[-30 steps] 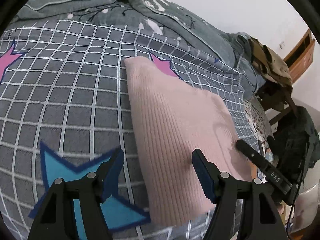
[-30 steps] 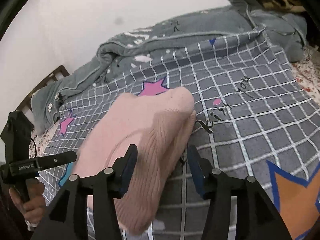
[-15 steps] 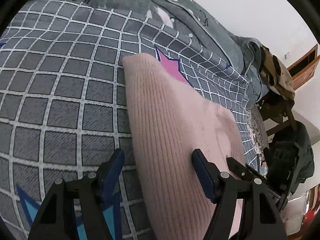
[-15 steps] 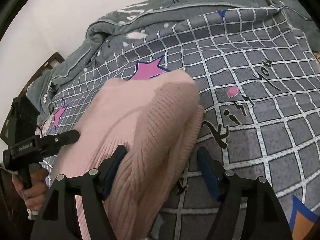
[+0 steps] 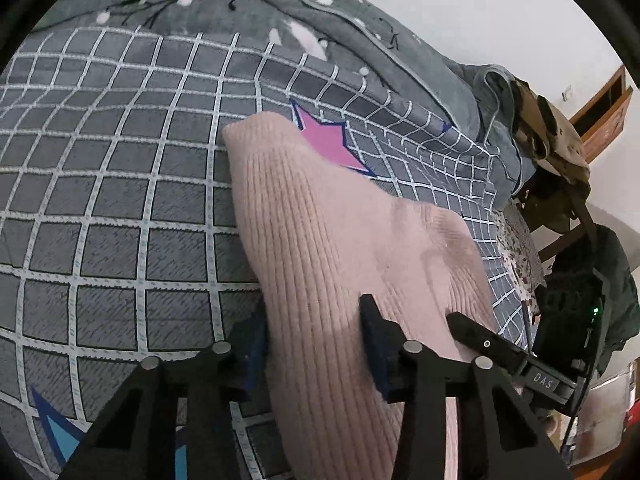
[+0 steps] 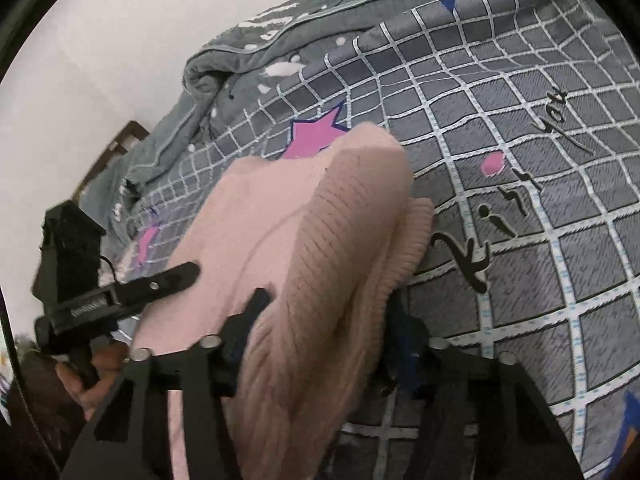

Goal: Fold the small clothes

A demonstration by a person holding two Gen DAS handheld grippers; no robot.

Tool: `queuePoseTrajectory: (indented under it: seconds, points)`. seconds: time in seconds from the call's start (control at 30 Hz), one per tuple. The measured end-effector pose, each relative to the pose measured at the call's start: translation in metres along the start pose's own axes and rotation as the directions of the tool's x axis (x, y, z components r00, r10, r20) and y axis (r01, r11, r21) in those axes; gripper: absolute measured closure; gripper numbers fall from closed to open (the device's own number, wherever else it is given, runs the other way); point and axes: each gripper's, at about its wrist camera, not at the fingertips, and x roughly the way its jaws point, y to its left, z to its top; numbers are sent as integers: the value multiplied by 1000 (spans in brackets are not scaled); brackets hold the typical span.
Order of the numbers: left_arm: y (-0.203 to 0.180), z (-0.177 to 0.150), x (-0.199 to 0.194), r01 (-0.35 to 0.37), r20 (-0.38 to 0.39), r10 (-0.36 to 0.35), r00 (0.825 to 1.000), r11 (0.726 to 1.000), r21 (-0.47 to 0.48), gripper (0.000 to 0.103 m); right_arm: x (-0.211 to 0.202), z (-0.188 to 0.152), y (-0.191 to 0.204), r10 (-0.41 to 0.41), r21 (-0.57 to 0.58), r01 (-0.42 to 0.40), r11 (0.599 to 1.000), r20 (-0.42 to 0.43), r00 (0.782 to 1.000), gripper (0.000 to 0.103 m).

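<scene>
Pink ribbed knit garment (image 5: 320,240) lies folded on a grey bedspread (image 5: 120,200) printed with a white grid and coloured stars; it runs as a long strip from near a pink star (image 5: 328,140) down toward both cameras; a rumpled grey blanket (image 5: 320,12) is bunched along the far edge of the bed, against a white wall.

Left gripper (image 5: 316,344) straddles the near left edge of the knit; its two dark fingers stand either side of the fabric and the jaws are closing, with the cloth between them; the left pad sits right at the garment's edge, the right one on top of the knit; whether both pads already press the fabric cannot be told for sure, though it looks gathered between them.

Right gripper (image 6: 324,332) is on the opposite edge, where a thick fold with a ribbed cuff (image 6: 416,236) bulges up; its jaws are also closing, with the bunched knit filling the space between the fingers and touching both.

In the right wrist view, the left tool appears at the far side of the garment, held by a person's hand (image 6: 92,376); in the left wrist view, the right tool's finger rests on the pink cloth at the lower right; a chair draped with clothes (image 5: 552,148) stands beyond the bed.
</scene>
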Motion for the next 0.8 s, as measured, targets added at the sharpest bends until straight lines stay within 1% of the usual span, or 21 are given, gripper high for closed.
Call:
queuePoseTrajectory:
  seconds: [0.03,0.13,0.2,0.27,0.37,0.47,0.6,0.67,0.8]
  points:
    - [-3,-1,-3,-2,11,2,1000,1000,16,66,-2,0,2,1,-3,-1,1000,8,1000,66]
    - [-5,-1,-11,4,37,-5,999,999,43,69,-10,-2,15,-16,-15,17,1000,52,999,73]
    - [-4,0,-19,21,56,-24,998,999,45,69,-14,-2,23,-28,-30,30,999,73,997,74]
    - [-1,1,-26,39,68,-42,997,998,41,70,-18,-2,31,-20,-37,23,999,92,996,75]
    - [5,3,-41,43,99,-47,994,998,42,70,-22,2,46,12,-44,-7,999,108,994,76]
    - [20,8,-59,42,131,-45,990,999,23,70,-15,5,68,22,-71,-14,997,108,994,76]
    - [47,19,-82,10,153,-9,988,1000,-3,70,0,6,93,63,-87,-54,995,99,993,76]
    - [63,23,-93,-13,161,15,987,1000,-17,70,16,7,108,94,-90,-86,992,88,992,76]
    - [95,29,-107,-59,174,65,983,997,-41,70,42,6,131,130,-104,-123,987,60,990,76]
